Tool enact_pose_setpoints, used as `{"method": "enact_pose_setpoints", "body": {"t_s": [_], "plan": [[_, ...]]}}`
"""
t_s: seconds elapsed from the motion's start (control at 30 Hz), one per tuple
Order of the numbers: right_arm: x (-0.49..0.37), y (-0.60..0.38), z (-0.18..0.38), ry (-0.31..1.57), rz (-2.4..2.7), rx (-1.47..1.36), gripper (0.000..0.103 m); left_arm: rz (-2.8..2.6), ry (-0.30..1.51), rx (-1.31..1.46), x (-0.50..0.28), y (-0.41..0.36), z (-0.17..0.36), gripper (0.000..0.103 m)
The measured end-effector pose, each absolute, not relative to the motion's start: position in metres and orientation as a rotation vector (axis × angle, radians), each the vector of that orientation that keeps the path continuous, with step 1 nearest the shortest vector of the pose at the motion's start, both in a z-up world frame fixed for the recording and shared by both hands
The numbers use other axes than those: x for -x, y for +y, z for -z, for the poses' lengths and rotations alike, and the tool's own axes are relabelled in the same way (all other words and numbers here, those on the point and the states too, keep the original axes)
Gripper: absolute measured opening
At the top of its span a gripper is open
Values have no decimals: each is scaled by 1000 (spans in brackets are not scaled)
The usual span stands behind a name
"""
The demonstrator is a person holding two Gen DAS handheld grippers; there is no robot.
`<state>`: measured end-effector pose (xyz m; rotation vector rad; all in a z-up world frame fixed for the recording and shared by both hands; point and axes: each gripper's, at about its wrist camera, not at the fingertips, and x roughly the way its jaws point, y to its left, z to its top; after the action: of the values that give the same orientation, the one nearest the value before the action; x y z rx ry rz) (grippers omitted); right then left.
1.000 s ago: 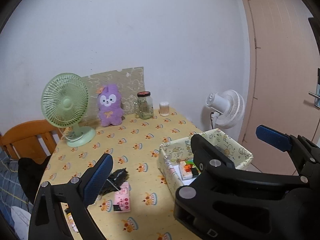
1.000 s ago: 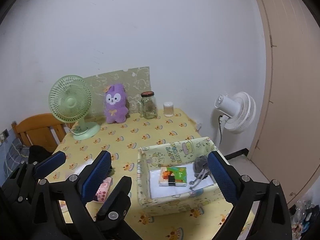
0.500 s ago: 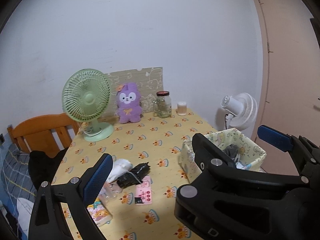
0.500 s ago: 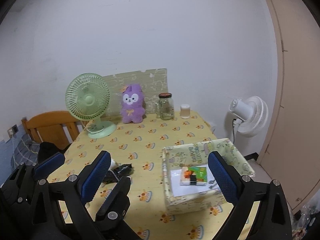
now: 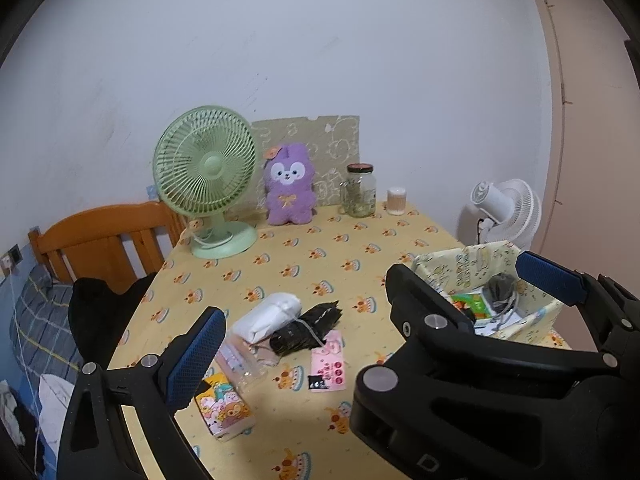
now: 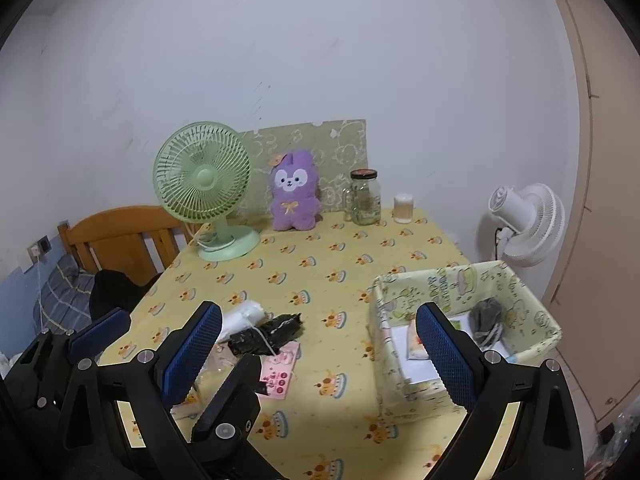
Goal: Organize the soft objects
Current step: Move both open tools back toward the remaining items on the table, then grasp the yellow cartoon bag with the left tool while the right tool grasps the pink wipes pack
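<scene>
A white rolled cloth [image 5: 267, 317] and a black crumpled soft item [image 5: 307, 327] lie mid-table beside a pink packet [image 5: 329, 363] and a cartoon tissue pack [image 5: 225, 405]. A yellow fabric storage box [image 5: 538, 312] at the right holds a grey soft item [image 5: 499, 287] and a colourful pack. A purple plush [image 5: 288, 190] sits at the back. My left gripper [image 5: 370, 316] is open and empty, above the table. My right gripper [image 6: 320, 354] is open and empty, between the pile [image 6: 266, 330] and the box [image 6: 464, 286].
A green desk fan [image 5: 206, 178], a glass jar [image 5: 360, 190] and a small white cup [image 5: 396, 201] stand along the back wall. A wooden chair [image 5: 104, 236] with dark clothing is at the left. A white floor fan [image 5: 506, 210] stands beyond the table's right edge.
Both views have swung left and back: the pile of soft items has come into view and the box has shifted right. Both grippers stay open and empty.
</scene>
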<state>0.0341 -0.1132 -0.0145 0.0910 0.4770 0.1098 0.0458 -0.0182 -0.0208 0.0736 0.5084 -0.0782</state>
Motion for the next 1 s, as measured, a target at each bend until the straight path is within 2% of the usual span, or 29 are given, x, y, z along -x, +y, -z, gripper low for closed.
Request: {"method": "enact_pose_setpoints", "body": {"t_s": [1.0], "plan": [[-95, -51, 108, 709, -215, -35, 99, -122, 727, 39, -85, 44, 116, 99]]}}
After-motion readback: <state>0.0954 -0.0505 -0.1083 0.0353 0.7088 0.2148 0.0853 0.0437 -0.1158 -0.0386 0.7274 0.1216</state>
